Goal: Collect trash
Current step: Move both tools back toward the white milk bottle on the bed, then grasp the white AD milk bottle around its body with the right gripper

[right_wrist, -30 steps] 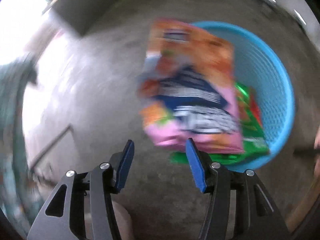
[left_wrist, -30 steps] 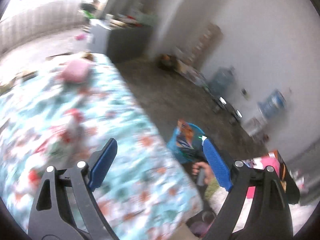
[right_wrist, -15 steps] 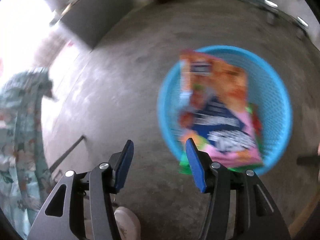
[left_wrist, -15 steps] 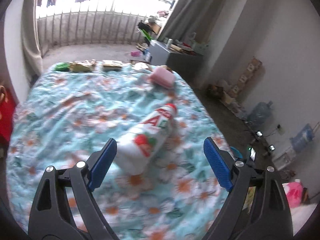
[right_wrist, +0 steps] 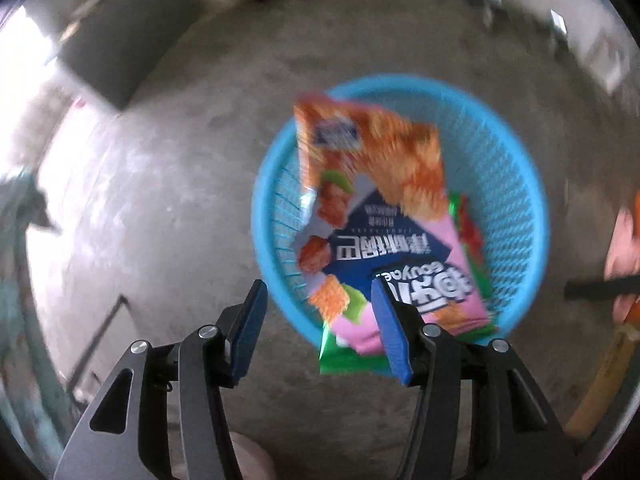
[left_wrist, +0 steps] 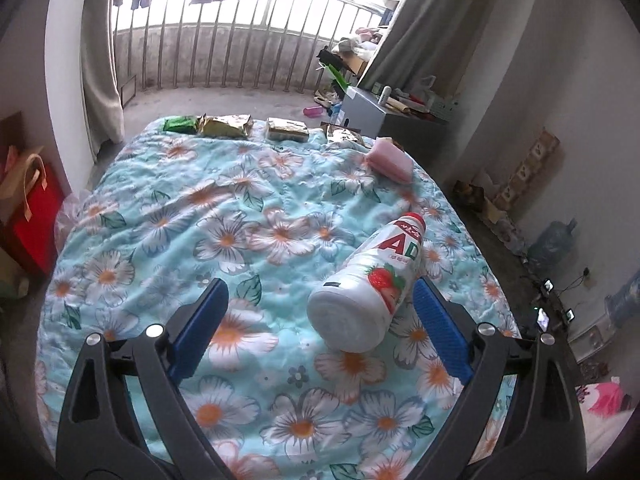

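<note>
In the left wrist view a white drink bottle (left_wrist: 370, 284) with a red cap and a strawberry label lies on the floral bedspread (left_wrist: 208, 216). My left gripper (left_wrist: 320, 328) is open, and the bottle's base lies between its fingers, nearer the right one. In the right wrist view my right gripper (right_wrist: 318, 332) is open and empty above a blue plastic basket (right_wrist: 516, 184). An orange and pink snack bag (right_wrist: 384, 216) lies in the basket over a green wrapper (right_wrist: 344, 360) that hangs over the rim.
Several snack packets (left_wrist: 228, 125) and a pink pouch (left_wrist: 390, 158) lie at the bed's far edge. A red bag (left_wrist: 34, 200) stands left of the bed. A grey cabinet (left_wrist: 376, 112) and water jugs (left_wrist: 550, 242) are to the right. The basket stands on bare concrete floor (right_wrist: 160, 184).
The left gripper swung from the bed's edge to face the bed and closed in on the bottle. The snack bag dropped from the right gripper into the basket.
</note>
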`<state>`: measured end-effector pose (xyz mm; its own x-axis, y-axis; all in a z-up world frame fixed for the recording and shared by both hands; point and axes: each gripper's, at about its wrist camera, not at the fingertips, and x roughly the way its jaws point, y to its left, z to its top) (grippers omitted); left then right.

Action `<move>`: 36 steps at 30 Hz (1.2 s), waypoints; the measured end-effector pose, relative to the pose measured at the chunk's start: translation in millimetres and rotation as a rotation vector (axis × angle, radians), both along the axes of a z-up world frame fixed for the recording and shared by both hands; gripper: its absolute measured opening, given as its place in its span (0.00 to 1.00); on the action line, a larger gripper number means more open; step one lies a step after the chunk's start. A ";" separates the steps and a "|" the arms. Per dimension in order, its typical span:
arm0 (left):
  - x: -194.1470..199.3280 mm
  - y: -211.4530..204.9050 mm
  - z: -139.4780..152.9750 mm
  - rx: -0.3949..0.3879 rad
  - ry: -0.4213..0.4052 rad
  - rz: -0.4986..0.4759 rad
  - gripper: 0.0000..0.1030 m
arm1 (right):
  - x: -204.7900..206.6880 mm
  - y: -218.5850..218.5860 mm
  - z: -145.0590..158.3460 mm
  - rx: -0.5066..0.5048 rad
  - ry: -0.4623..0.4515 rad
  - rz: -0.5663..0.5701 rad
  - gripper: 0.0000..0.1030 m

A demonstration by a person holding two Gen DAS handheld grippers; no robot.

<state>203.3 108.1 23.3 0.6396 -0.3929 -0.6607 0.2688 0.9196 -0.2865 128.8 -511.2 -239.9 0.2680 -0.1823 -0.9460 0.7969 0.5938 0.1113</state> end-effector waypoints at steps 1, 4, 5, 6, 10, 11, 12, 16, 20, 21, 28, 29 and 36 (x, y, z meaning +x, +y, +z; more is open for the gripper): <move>0.3 0.1 -1.4 -0.002 0.001 0.003 0.86 | 0.9 14.8 18.0 -0.044 -0.002 0.045 0.52; -0.3 2.3 -6.1 0.034 -0.003 0.036 0.86 | -1.4 56.8 79.2 -0.169 -0.014 0.164 0.62; -1.3 2.8 -7.9 0.049 -0.003 0.048 0.86 | 1.3 71.2 98.3 -0.194 -0.035 0.201 0.65; -2.4 3.8 -9.9 0.059 0.000 0.060 0.86 | -0.4 93.8 125.6 -0.216 -0.076 0.252 0.69; -8.6 7.8 -20.7 0.119 0.007 0.108 0.86 | -14.5 147.0 193.1 -0.191 -0.241 0.333 0.77; -9.4 8.9 -23.7 0.138 0.015 0.121 0.86 | -17.0 159.2 205.8 -0.166 -0.293 0.352 0.77; -10.3 10.2 -27.3 0.157 0.026 0.139 0.86 | -20.5 175.1 218.8 -0.122 -0.356 0.371 0.78; -15.6 17.3 -37.0 0.169 0.047 0.185 0.86 | -13.2 228.1 236.8 0.089 -0.493 0.490 0.79; -17.3 19.4 -42.4 0.184 0.032 0.214 0.86 | 15.9 287.4 229.2 0.335 -0.530 0.577 0.79; -17.1 19.7 -43.1 0.192 0.025 0.223 0.86 | 23.3 296.8 226.0 0.381 -0.527 0.582 0.79; -3.6 20.0 -66.1 0.278 0.047 0.248 0.86 | 74.5 350.1 202.3 0.597 -0.509 0.543 0.79; -1.9 21.0 -70.2 0.268 0.066 0.248 0.86 | 79.9 354.1 200.1 0.612 -0.505 0.530 0.79; 4.1 29.7 -88.1 0.194 0.138 0.265 0.86 | 110.5 381.7 182.5 0.695 -0.491 0.467 0.79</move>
<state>207.4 137.8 -64.8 0.6021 -0.0842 -0.7939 -0.0151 0.9930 -0.1168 239.3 -129.5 -57.4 0.5651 0.6000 -0.5663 0.2690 0.5149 0.8139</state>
